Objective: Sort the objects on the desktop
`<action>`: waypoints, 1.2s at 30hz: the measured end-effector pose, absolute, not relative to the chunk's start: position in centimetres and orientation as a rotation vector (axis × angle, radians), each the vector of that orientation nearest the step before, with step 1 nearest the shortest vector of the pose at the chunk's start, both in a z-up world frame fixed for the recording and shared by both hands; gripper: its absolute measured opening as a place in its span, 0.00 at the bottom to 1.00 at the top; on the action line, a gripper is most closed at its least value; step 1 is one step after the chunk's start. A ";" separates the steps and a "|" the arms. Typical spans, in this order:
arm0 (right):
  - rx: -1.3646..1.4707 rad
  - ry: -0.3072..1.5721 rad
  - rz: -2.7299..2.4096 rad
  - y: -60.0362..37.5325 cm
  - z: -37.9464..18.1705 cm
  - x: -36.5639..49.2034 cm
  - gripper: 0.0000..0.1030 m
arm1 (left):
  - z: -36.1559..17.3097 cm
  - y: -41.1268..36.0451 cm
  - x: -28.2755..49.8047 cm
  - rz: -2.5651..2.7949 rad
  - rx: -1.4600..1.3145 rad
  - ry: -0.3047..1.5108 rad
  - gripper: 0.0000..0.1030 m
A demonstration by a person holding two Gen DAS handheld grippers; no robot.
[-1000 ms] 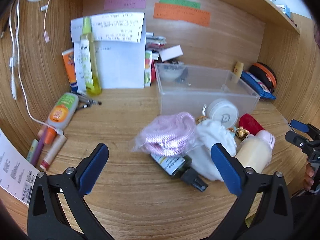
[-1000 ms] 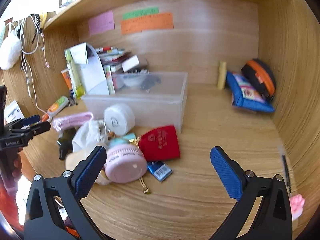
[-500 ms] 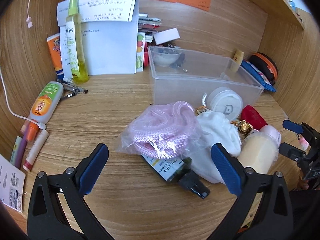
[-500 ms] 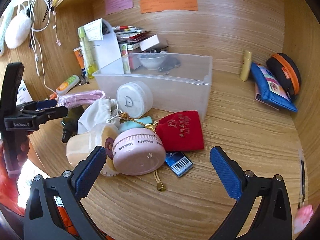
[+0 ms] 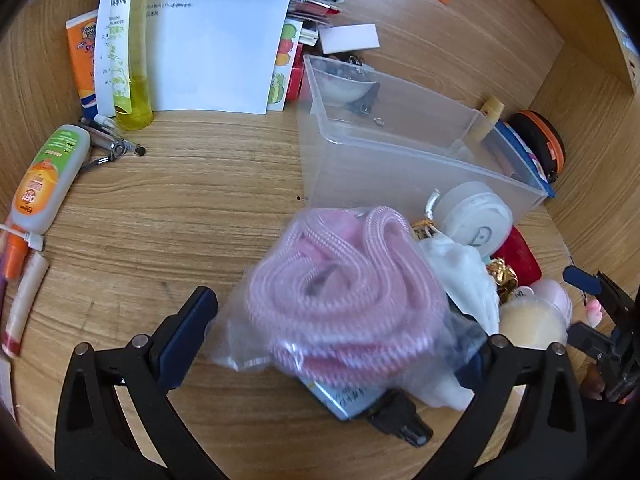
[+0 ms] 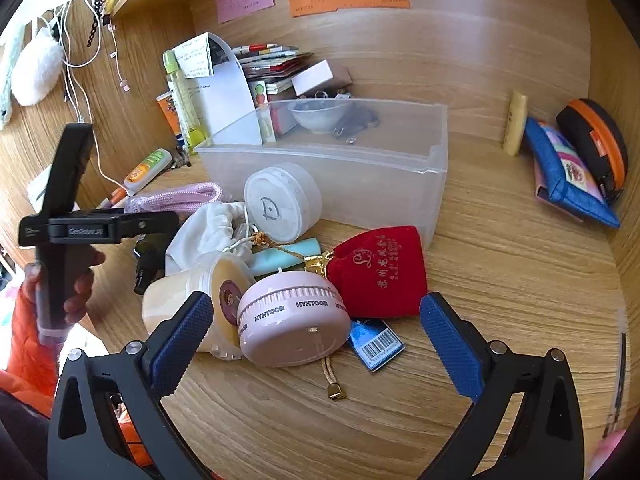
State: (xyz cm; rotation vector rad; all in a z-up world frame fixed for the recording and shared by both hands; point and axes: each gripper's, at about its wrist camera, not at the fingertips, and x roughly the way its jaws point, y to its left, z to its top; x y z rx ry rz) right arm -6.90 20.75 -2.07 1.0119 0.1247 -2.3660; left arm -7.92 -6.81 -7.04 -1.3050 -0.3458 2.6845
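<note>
Little is sorted: the bin (image 6: pixel 360 184) is nearly empty. Both the left gripper (image 5: pixel 336 332) and right gripper (image 6: pixel 316 332) are spread wide, nothing held; the pile (image 6: pixel 280 264) is left at the desk's (image 6: pixel 500 280) front.

Wood-grain desk (image 6: pixel 500 280), clear plastic bin (image 6: pixel 360 184), red velvet pouch (image 6: pixel 380 272).

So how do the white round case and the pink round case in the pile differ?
The white case is tipped on edge against the bin, lid with its logo facing out; the pink case lies nearer the right tongs, with HYNTOOR printed around its rim. White looks plain matte, pink glossy. Both are round, lidded and closed.
</note>
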 end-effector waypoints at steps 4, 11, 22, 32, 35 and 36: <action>1.021 0.161 -2.358 20.7 -2.0 -6.7 0.98 | -7.2 -7.2 -8.5 2.678 -1.309 -0.374 1.00; 1.073 0.133 -2.357 21.8 -2.3 -7.7 0.91 | -7.1 -8.0 -8.7 2.682 -1.305 -0.405 1.00; 1.099 0.144 -2.265 20.1 -3.5 -9.1 0.90 | -7.8 -7.3 -10.0 2.634 -1.359 -0.366 1.00; 1.168 0.107 -2.203 20.3 -5.2 -8.7 0.64 | -7.5 -6.8 -10.5 2.673 -1.311 -0.318 0.98; 1.150 0.150 -2.211 19.8 -5.2 -8.4 0.59 | -7.4 -6.1 -10.4 2.657 -1.285 -0.283 0.82; 1.145 0.159 -2.217 19.7 -5.2 -8.4 0.59 | -7.4 -6.0 -10.4 2.658 -1.277 -0.275 0.78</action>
